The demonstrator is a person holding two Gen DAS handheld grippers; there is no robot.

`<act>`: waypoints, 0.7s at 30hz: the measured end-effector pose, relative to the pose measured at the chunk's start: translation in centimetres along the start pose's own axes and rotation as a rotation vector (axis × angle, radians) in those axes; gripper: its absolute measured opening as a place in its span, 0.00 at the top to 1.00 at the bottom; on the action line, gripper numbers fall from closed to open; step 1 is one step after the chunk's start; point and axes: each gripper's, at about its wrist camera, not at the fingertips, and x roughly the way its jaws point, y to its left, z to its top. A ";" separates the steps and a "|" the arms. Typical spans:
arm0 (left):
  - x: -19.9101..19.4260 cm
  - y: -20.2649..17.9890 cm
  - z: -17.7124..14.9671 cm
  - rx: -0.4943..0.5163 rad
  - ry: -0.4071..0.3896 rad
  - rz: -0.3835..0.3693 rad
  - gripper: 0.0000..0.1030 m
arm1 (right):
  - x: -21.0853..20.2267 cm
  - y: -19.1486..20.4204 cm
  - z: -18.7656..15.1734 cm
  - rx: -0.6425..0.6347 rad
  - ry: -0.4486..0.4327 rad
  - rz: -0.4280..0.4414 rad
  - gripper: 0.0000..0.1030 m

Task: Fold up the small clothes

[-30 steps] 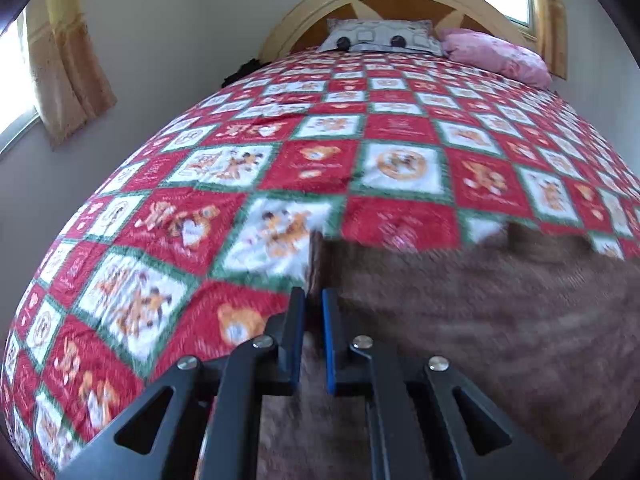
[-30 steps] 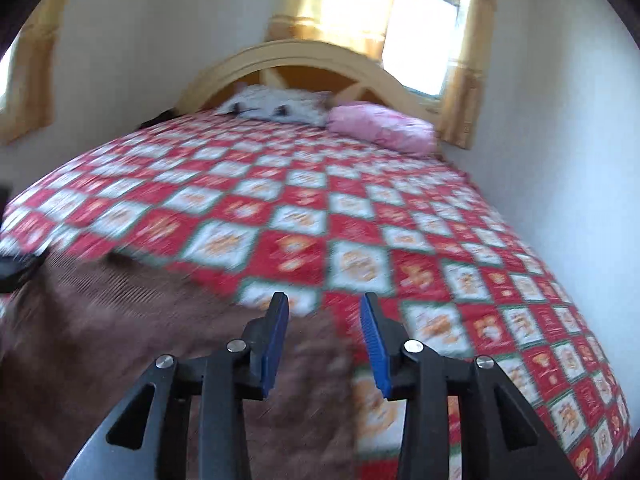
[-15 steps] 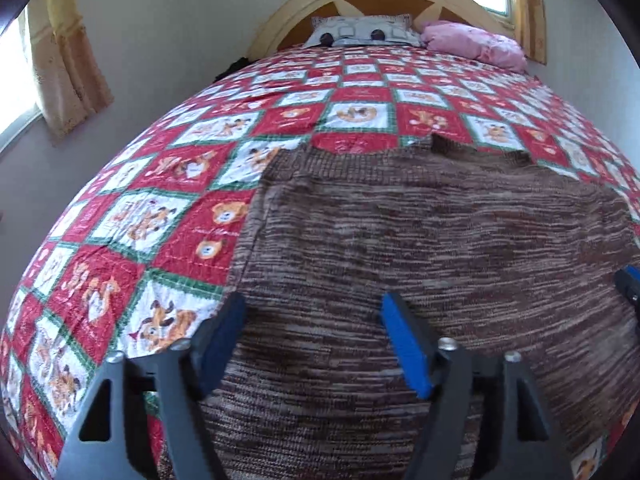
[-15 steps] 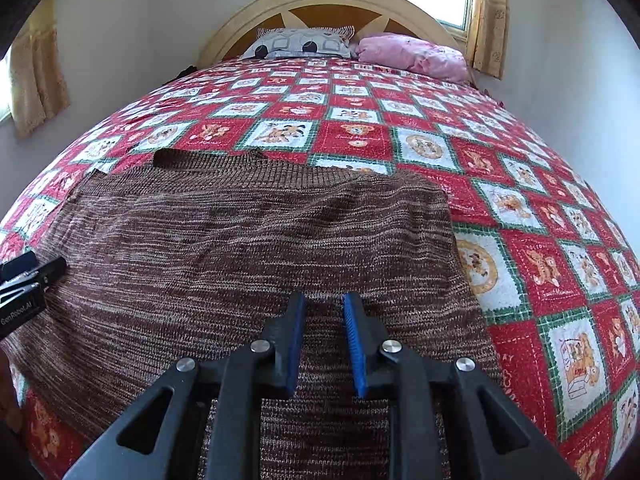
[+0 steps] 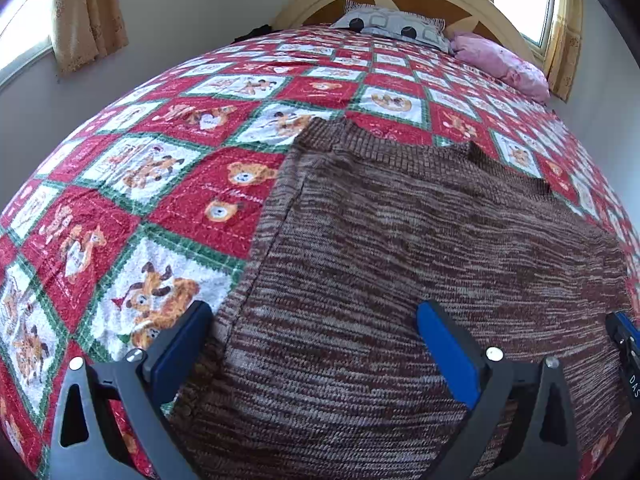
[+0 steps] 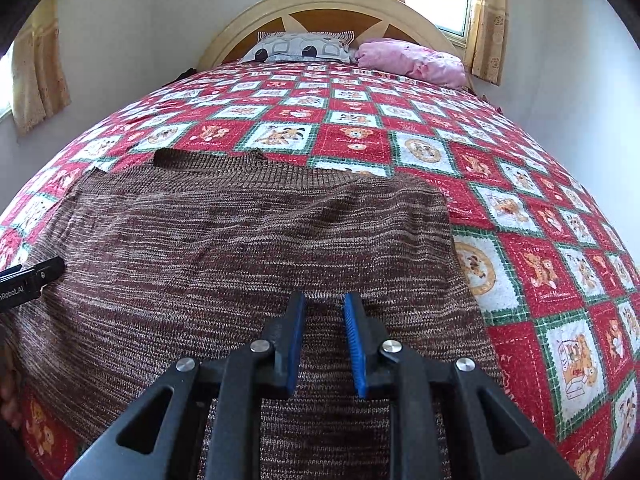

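A brown marled knit garment (image 5: 400,248) lies spread flat on the red patterned bedspread (image 5: 160,168), its ribbed edge toward the headboard; it also shows in the right wrist view (image 6: 240,240). My left gripper (image 5: 312,316) is wide open over the garment's near left edge, one blue pad past the hem, the other over the knit. My right gripper (image 6: 324,312) hovers over the garment's near right part with a narrow gap between its blue pads and nothing between them. The left gripper's tip (image 6: 32,276) shows at the right wrist view's left edge.
The bedspread (image 6: 520,200) covers the whole bed. A grey patterned pillow (image 6: 300,48) and a pink pillow (image 6: 412,60) lie at the wooden headboard (image 6: 328,4). Walls and curtained windows stand on both sides.
My left gripper went from shut to wide open and let go of the garment. The garment was spread flat on the bed. My right gripper narrowed, then opened slightly, and came low over the knit.
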 end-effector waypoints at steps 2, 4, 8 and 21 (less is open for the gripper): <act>-0.2 0.3 0.0 -0.005 0.000 -0.016 0.00 | -1.1 0.4 0.4 0.020 -0.010 -0.008 0.79; -0.5 0.6 -0.1 -0.015 -0.006 -0.030 0.00 | -2.3 1.3 0.6 0.054 -0.031 0.070 0.79; -1.9 3.1 -0.5 -0.130 -0.059 -0.092 0.00 | -2.6 5.8 1.0 -0.012 -0.018 0.171 0.91; -1.1 3.1 0.1 -0.143 -0.043 -0.159 0.17 | -1.1 9.3 -0.9 -0.077 -0.055 0.144 0.91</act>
